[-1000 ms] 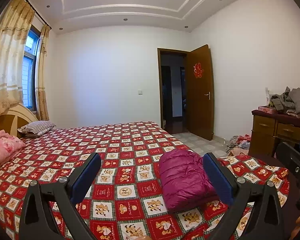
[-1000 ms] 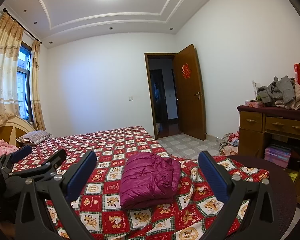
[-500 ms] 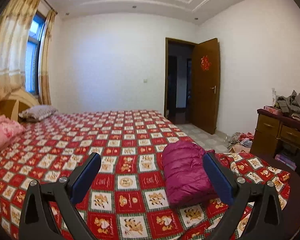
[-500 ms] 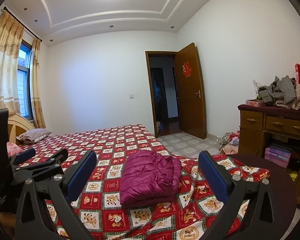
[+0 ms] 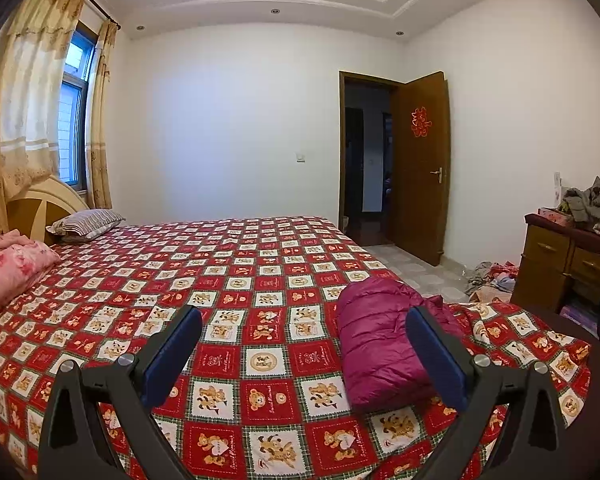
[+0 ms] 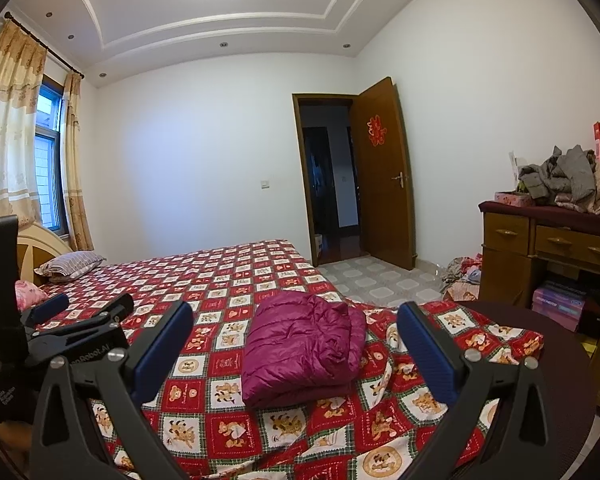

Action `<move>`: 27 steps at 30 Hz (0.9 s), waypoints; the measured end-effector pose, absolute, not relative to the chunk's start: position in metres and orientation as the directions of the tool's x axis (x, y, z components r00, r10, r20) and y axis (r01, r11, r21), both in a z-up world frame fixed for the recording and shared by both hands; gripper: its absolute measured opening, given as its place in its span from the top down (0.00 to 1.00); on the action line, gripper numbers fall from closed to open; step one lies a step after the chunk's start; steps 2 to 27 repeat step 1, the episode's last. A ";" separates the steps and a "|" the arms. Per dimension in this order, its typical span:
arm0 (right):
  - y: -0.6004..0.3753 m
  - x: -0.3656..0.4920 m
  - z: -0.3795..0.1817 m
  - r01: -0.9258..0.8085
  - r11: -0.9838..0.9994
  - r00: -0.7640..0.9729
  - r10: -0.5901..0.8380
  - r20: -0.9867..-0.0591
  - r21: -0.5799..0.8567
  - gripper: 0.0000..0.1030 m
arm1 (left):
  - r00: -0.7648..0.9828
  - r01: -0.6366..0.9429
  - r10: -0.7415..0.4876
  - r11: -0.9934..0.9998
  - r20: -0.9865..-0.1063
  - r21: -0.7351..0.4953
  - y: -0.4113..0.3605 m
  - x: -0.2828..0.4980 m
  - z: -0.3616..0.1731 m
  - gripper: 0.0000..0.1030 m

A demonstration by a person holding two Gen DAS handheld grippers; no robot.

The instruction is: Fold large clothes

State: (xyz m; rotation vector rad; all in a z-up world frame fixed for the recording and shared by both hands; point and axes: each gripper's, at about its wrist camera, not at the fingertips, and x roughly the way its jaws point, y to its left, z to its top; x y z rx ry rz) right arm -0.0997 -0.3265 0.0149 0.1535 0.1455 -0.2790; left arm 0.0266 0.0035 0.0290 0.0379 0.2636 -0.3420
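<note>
Left gripper (image 5: pixel 303 354): I read its two blue-padded fingers as spread wide, holding nothing, raised above the near part of the bed. In the right wrist view the same tool (image 6: pixel 84 312) shows at the left edge, near the camera.
Right gripper (image 6: pixel 294 346): I read it as spread wide too, nothing between the pads, raised above the near right corner of the bed.
Jacket (image 6: pixel 300 344): a purple quilted jacket, folded into a thick compact bundle. It lies on the bedspread near the right edge of the bed, toward the near end. In the right wrist view it sits between the two fingers in the picture, beyond them and not touched. In the left wrist view the jacket (image 5: pixel 376 344) lies right of centre, partly behind the right-hand finger.
Bedspread (image 5: pixel 236 280): red patchwork with cartoon animal squares. It lies flat over most of the bed and is rumpled at the near right corner.
Pillow (image 5: pixel 86 222): striped, at the far left by the headboard.
Pink bedding (image 5: pixel 8 272): folded, on the left side of the bed, nearer than the pillow.
Door (image 6: pixel 384 176): brown, standing open at the far right of the room.
Dresser (image 6: pixel 548 248): wooden, against the right wall, with a heap of grey clothes (image 6: pixel 564 178) on top.
Floor clothes (image 6: pixel 462 276): a loose pile between door and dresser.
</note>
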 end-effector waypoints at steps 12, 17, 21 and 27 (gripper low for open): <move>-0.328 -0.099 0.014 0.284 0.949 0.950 -0.261 -0.169 0.134 0.00 | 0.905 0.340 -0.330 0.940 -0.267 -0.010 0.003 0.027 0.028 0.01; -0.328 -0.099 0.014 0.284 0.949 0.950 -0.261 -0.169 0.134 0.00 | 0.905 0.340 -0.330 0.940 -0.267 -0.010 0.003 0.027 0.028 0.01; -0.328 -0.099 0.014 0.284 0.949 0.950 -0.261 -0.169 0.134 0.00 | 0.905 0.340 -0.330 0.940 -0.267 -0.010 0.003 0.027 0.028 0.01; -0.328 -0.099 0.014 0.284 0.949 0.950 -0.261 -0.169 0.134 0.00 | 0.905 0.340 -0.330 0.940 -0.267 -0.010 0.003 0.027 0.028 0.01</move>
